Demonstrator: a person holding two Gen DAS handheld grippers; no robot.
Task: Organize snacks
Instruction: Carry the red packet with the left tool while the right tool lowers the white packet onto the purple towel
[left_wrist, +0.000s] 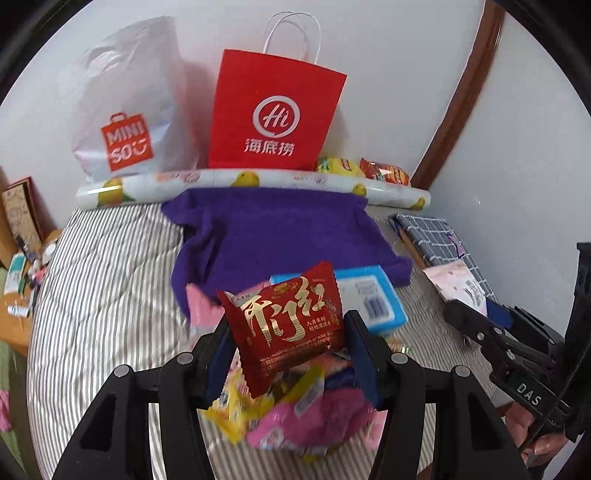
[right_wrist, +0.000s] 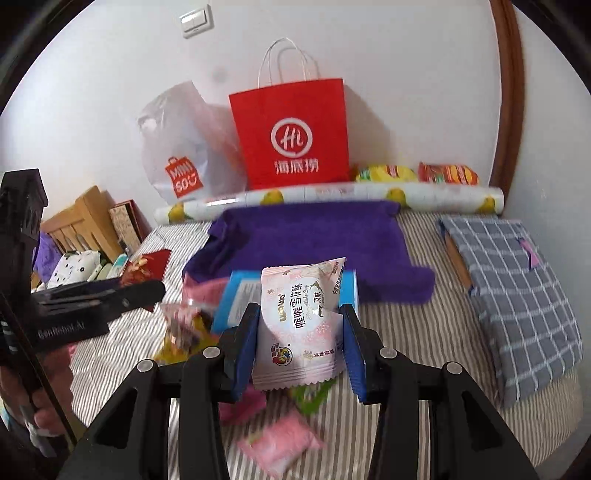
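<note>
Left hand-held gripper clamped on a dark red foil snack packet with gold lettering, pads pressing its two side edges, packet tilted and clear of the striped bed quilt. Right hand-held gripper clamped likewise on a pale pink and white snowflake-crisp packet, also lifted off the quilt.

Below both, a loose heap of pink and yellow wrapped snacks on the quilt at 6 o'clock, with a light blue flat box just beyond, at about 1 o'clock from the red packet. Spread purple towel at 12 o'clock; behind it, a red paper carrier bag with white handles standing against the wall, likely the destination, though not certain from here.

Advice for the carry: hold both grips firm, since foil packets slip easily when pinched at the edges. Keep the two packets well apart to avoid a clash. Lift high enough to clear the bag's rim, approach from above, and release only once over the opening. Avoid knocking the bag; paper, light, probably easy to tip.
</note>
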